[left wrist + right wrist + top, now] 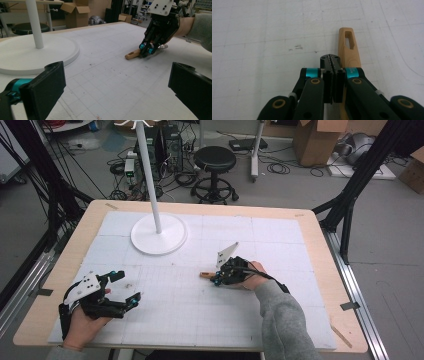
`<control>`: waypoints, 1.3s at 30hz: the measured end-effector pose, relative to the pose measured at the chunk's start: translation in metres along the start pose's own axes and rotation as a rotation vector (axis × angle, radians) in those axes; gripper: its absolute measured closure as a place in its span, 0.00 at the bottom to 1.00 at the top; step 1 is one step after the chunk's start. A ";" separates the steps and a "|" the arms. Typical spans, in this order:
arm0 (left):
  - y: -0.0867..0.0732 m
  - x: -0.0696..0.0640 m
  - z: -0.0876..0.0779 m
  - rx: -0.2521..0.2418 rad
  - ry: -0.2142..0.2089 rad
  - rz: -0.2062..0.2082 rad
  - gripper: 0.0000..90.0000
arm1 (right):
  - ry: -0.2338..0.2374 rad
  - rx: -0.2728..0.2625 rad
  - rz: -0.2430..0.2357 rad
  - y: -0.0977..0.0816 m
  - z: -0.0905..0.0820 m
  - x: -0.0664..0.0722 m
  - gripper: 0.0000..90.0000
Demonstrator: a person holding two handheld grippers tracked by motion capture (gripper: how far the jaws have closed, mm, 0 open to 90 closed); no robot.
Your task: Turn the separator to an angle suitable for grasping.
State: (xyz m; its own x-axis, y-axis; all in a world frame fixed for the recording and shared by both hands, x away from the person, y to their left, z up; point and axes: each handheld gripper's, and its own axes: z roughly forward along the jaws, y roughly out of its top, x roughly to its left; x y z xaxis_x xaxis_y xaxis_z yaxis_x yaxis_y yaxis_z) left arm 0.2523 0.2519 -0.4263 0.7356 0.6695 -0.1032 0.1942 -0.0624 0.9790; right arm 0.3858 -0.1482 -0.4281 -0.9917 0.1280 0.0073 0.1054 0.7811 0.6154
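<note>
- Right gripper (218, 280): seen from above near the middle of the white gridded mat (280, 245), held low over it by the person's right hand (252, 276), whose grey sleeve (282, 320) enters from the bottom edge; a grey three-cornered plate stands up on top of it
- Right gripper's jaws: pressed flat together, pad against pad, with nothing between them (the right gripper view (333, 61) shows the closed seam clearly)
- Wooden handle (348, 47): a pale wood piece with a slot cut through its rounded end, lying flat on the mat just beside the closed jaws and running under the gripper's linkage; whether the jaws touch it cannot be told
- Same handle in the left gripper view (132, 54): its rounded end pokes out from under the right gripper (146, 52), whose tips point down at the mat; a bit of shiny metal shows behind the gripper
- Left gripper (127, 290): at the near left part of the mat, well apart from the handle, held in the left hand (85, 320)
- Left gripper's jaws: spread wide and empty, with bare mat between the two black pads (45, 92)
- White stand (159, 234): round base with an upright pole, at the far left part of the mat
- Table (320, 235): light wood edge framing the mat
</note>
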 end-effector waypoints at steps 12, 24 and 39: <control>0.005 -0.004 0.000 -0.018 -0.010 0.001 0.02 | -0.026 0.001 0.025 0.001 0.003 -0.004 1.00; 0.002 -0.001 -0.001 0.000 0.012 -0.003 0.02 | -0.020 -0.061 0.035 0.004 -0.008 -0.004 1.00; 0.000 0.001 0.003 0.016 0.022 -0.011 0.02 | -0.098 -0.206 0.064 -0.002 -0.054 -0.003 0.52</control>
State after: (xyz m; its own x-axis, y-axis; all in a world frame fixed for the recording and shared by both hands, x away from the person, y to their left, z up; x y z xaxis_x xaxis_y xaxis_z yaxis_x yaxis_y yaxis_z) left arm 0.2549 0.2506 -0.4267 0.7187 0.6867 -0.1094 0.2126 -0.0671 0.9748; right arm 0.3845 -0.1829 -0.3869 -0.9708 0.2393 -0.0190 0.1403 0.6297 0.7640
